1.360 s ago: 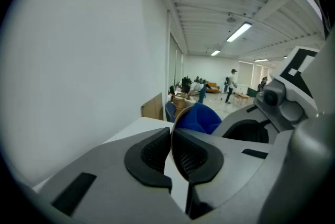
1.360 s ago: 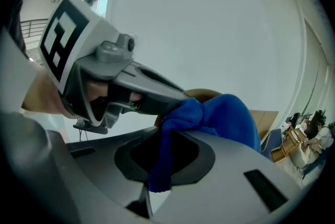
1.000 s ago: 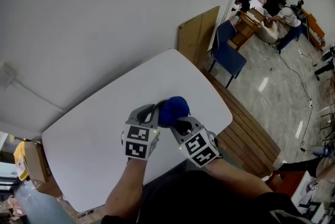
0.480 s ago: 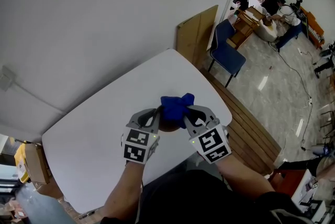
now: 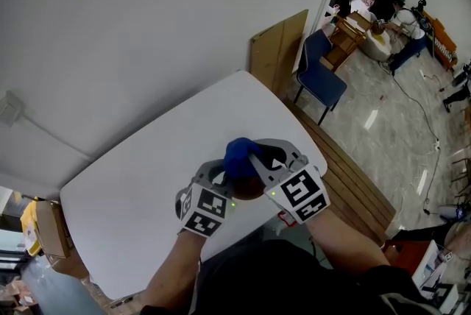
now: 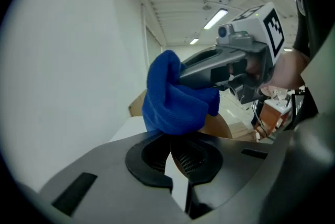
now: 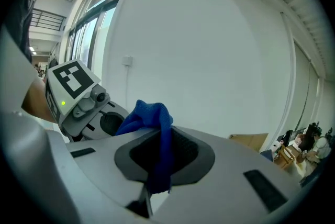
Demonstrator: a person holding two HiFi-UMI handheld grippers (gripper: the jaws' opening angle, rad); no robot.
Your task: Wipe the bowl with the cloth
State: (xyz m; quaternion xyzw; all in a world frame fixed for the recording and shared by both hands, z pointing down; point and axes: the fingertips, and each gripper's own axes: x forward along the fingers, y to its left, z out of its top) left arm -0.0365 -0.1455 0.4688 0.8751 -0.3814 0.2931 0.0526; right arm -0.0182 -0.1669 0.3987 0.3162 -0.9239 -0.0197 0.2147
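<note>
A brown bowl (image 5: 249, 187) hangs above the white table (image 5: 147, 181). My left gripper (image 5: 221, 174) is shut on its thin rim, and its jaws have just closed tighter. In the left gripper view the rim sits between the pads (image 6: 178, 152), and the bowl (image 6: 222, 126) rises behind them. A blue cloth (image 5: 239, 153) is bunched over the bowl, with my right gripper (image 5: 254, 153) shut on it. The cloth (image 7: 149, 115) runs down between the right jaws (image 7: 157, 157). From the left gripper view the right gripper (image 6: 209, 68) presses the cloth (image 6: 172, 97) onto the bowl.
A wooden board (image 5: 276, 48) leans on the wall behind the table. A blue chair (image 5: 320, 67) stands beside it. A slatted wooden bench (image 5: 353, 181) runs along the table's right side. A cardboard box (image 5: 48, 225) sits at the far left. People work at a desk (image 5: 375, 12) far off.
The right gripper has risen and shifted right with the cloth. The left gripper has rolled and slid a little toward the right, tilting the bowl.
</note>
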